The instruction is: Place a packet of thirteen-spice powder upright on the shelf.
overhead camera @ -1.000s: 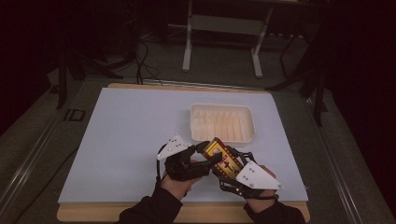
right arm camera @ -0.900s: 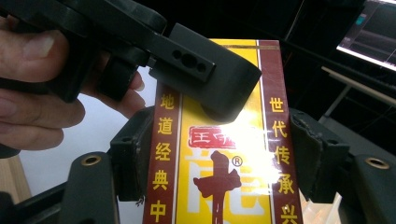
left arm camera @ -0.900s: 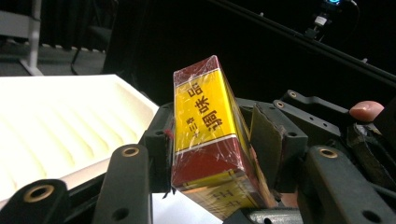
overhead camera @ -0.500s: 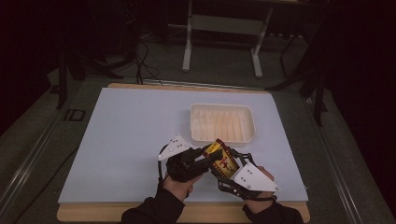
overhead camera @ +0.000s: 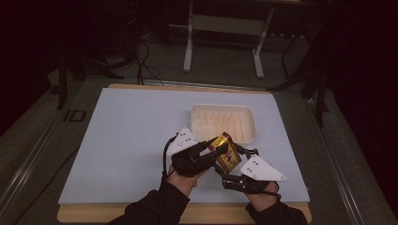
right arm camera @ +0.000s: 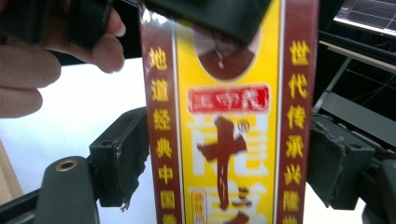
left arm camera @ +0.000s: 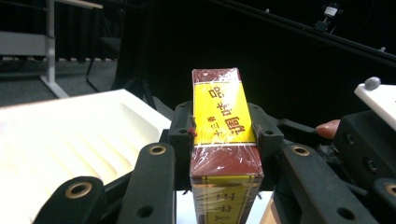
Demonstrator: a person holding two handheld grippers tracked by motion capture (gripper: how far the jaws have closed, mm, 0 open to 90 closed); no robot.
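A maroon-and-yellow cellophane-wrapped box (overhead camera: pixel 226 153) printed with Chinese characters is clamped by both the left tool (overhead camera: pixel 210 151) and the right tool (overhead camera: pixel 230 169) above the surface (overhead camera: pixel 117 136).

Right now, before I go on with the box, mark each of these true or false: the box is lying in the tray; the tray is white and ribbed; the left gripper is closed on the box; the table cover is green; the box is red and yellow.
1. The box is lying in the tray. False: it is held up between the two grippers, nearer the person than the tray.
2. The tray is white and ribbed. True.
3. The left gripper is closed on the box. True.
4. The table cover is green. False: it is pale blue.
5. The box is red and yellow. True.
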